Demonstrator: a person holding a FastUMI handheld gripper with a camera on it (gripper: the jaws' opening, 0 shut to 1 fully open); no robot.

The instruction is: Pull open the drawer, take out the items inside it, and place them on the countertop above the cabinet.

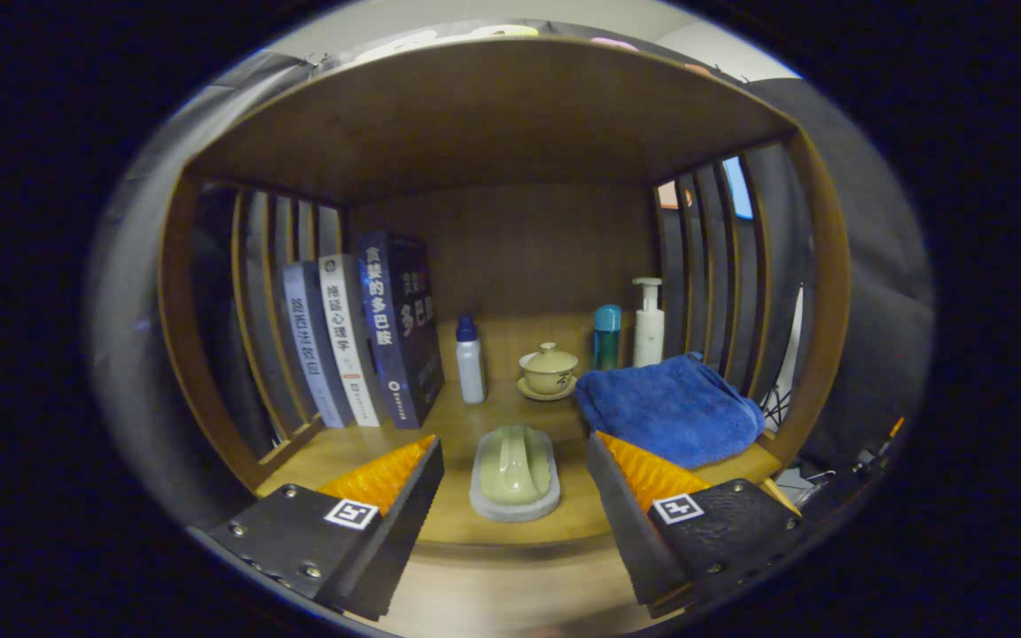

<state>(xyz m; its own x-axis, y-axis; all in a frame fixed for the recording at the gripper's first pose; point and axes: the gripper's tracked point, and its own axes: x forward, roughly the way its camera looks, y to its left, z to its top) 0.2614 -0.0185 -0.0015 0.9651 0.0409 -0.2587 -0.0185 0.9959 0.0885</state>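
here the jaws [515,483] stand spread around a pale green brush [515,470] lying on the near surface [510,532], seemingly light, rigid, maybe slick, best gripped across its raised handle.

Book spine [379,326] reads 贪婪的多巴胺; neighbour [340,332] 掌控心理学

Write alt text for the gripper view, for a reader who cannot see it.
The gripper hangs open, its fingers either side of a green brush lying on a wooden shelf. Beyond it stand books, a lidded cup, three bottles and a folded blue towel.
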